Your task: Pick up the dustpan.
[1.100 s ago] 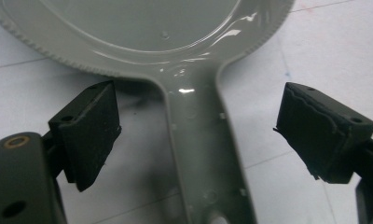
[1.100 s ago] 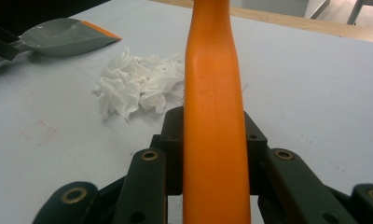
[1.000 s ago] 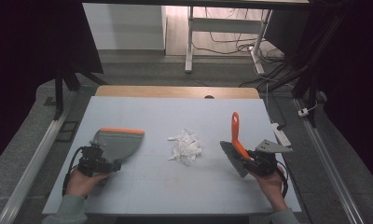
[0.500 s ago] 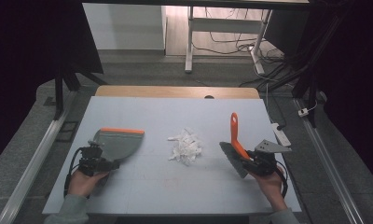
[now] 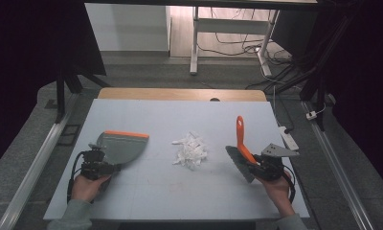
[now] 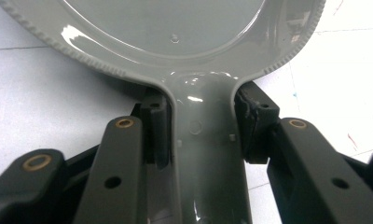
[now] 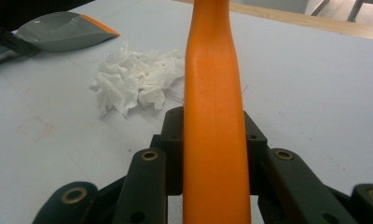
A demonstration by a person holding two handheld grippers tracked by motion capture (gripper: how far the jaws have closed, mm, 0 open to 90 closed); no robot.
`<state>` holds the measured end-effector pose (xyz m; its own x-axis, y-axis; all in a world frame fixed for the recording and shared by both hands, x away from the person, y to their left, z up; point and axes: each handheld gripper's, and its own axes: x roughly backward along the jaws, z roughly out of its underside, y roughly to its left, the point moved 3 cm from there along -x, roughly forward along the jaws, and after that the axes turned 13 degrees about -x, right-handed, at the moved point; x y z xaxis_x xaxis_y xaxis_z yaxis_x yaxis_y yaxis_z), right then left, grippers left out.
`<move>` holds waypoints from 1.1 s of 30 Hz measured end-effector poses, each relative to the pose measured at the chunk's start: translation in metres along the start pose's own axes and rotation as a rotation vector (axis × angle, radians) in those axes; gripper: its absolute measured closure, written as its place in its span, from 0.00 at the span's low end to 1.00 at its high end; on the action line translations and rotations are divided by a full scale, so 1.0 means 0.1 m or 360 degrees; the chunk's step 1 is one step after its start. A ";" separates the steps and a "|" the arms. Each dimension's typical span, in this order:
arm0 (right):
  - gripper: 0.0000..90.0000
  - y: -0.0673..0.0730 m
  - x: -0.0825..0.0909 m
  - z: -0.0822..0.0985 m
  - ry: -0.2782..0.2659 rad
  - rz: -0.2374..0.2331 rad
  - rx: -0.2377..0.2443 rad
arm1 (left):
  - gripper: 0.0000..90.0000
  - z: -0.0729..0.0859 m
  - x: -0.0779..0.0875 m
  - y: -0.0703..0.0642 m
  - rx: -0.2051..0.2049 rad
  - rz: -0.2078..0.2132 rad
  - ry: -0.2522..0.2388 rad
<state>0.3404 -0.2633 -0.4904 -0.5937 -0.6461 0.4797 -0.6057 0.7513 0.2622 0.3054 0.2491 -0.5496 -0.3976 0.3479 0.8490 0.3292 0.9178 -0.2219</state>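
Note:
A grey dustpan with an orange lip lies flat on the left of the white table; my left gripper is shut on its handle, the jaws pressed against both sides. A pile of crumpled white paper scraps sits mid-table between the two tools. On the right, my right gripper is shut on the orange handle of a hand brush, whose dark bristle head rests on the table. The paper scraps and the dustpan lie ahead of that brush.
The white table has a wooden strip along its far edge. A white power strip lies off the table's right side. Metal rails flank the table, and a desk frame with cables stands behind.

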 end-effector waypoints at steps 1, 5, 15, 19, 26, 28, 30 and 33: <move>0.78 0.00 0.00 0.00 0.0002 0.0001 0.0000 | 0.68 0.00 0.00 0.00 -0.0001 0.0004 -0.0002; 0.78 0.00 -0.01 0.01 0.0003 -0.0006 0.0001 | 0.68 0.01 0.00 0.02 -0.0011 0.0014 -0.0022; 0.78 0.01 -0.01 0.00 0.0000 -0.0003 0.0003 | 0.69 0.04 0.01 0.05 -0.0072 0.0029 -0.0063; 0.78 0.01 -0.01 0.00 -0.0002 -0.0005 0.0002 | 0.69 0.05 0.01 0.07 -0.0095 0.0048 -0.0082; 0.78 0.01 -0.01 0.01 0.0001 -0.0001 0.0006 | 0.69 0.05 0.04 0.09 -0.0119 0.0045 -0.0124; 0.78 0.01 -0.01 0.00 0.0000 -0.0002 0.0005 | 0.69 0.05 0.05 0.10 -0.0124 0.0046 -0.0138; 0.78 0.01 0.00 0.00 -0.0004 -0.0004 0.0003 | 0.69 0.05 0.07 0.12 -0.0129 0.0045 -0.0151; 0.78 0.01 0.01 -0.01 -0.0013 -0.0005 0.0002 | 0.69 0.06 0.10 0.14 -0.0135 0.0051 -0.0178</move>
<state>0.3394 -0.2626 -0.4892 -0.5960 -0.6496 0.4720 -0.6081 0.7490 0.2630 0.3010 0.2665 -0.5474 -0.4773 0.4002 0.7823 0.4124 0.8882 -0.2027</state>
